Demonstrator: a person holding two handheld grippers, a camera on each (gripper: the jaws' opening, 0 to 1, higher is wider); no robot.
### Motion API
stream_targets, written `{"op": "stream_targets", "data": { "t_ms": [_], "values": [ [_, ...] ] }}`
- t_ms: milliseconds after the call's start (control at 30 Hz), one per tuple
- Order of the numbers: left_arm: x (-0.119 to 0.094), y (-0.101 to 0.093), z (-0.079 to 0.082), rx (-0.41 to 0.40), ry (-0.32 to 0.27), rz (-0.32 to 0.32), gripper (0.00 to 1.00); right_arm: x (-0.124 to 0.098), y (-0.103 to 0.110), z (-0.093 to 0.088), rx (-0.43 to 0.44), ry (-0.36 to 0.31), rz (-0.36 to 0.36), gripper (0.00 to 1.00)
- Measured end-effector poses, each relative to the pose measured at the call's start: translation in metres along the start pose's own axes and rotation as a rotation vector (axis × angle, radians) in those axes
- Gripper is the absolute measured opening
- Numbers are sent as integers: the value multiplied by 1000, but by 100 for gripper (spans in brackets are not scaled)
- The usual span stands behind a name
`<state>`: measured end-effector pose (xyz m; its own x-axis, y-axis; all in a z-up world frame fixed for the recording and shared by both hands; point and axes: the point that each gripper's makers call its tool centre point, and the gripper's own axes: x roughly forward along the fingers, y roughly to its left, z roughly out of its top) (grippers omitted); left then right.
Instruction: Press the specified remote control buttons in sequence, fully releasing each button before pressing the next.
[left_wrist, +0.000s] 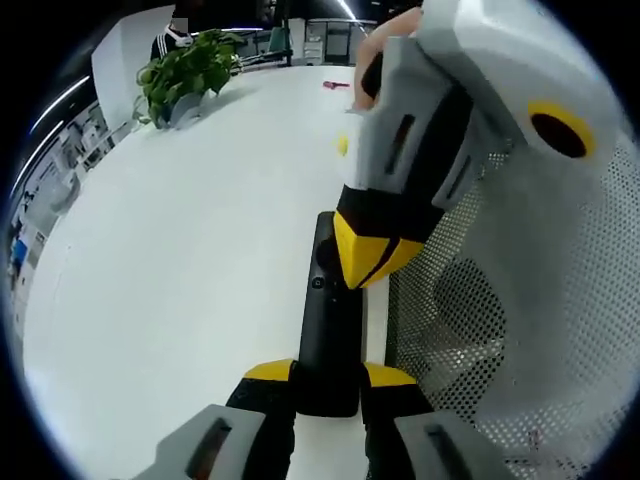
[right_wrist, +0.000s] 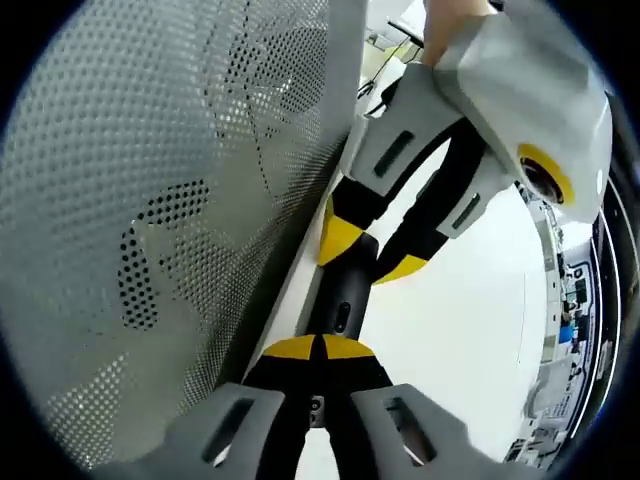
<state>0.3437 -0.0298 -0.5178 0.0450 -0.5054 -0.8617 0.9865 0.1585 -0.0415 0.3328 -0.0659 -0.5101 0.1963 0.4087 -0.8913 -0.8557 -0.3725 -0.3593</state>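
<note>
Yellow-tipped jaws of the left gripper sit nearest in the left gripper view, clamped on either side of the near end of the black remote control, which lies flat on the white table just beside a grey perforated metal panel. From the far end the right gripper comes down on the remote's upper face with its yellow tips drawn together into one point, touching the button area. In the right gripper view the same meeting shows from the other end: right gripper tips together on the remote, the left gripper astride it beyond. I judge the remote light, rigid and smooth-sided, so it would skid on the slick table under a push; holding it by its long edges near one end, as now, seems the sound grip, pressing lightly. Count: one remote, two grippers, one panel, one potted plant at the far table edge, one small yellow object, one small pink object
</note>
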Motion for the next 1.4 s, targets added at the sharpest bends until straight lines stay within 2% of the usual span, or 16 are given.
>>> {"op": "stream_targets", "data": {
  "t_ms": [67,133,233,333,567,700,867,1100,1267,1400],
  "values": [
    [0,0,0,-3,-1,-1,25,-1,1,2,13,-9,6,0],
    [0,0,0,-3,-3,-2,25,1,1,4,121,-35,23,0],
    [0,0,0,-1,-4,-2,25,0,-7,0,218,-49,13,0],
    [-1,0,0,0,-5,-1,25,-2,-10,0,381,-87,36,0],
    [-1,-1,0,2,-5,-1,25,-1,-16,-6,526,-90,47,0],
    [-2,-1,0,3,-5,0,25,-1,-14,-7,548,-96,60,0],
    [-1,-1,0,4,-5,0,25,1,-15,-6,531,-63,80,0],
    [-1,0,0,6,-4,1,25,1,-16,-9,577,-42,120,0],
    [0,0,0,3,-9,1,25,1,-15,-9,580,-48,133,0],
    [-1,0,0,-7,-19,-1,25,0,-16,-10,638,-67,157,0]
  ]
}}
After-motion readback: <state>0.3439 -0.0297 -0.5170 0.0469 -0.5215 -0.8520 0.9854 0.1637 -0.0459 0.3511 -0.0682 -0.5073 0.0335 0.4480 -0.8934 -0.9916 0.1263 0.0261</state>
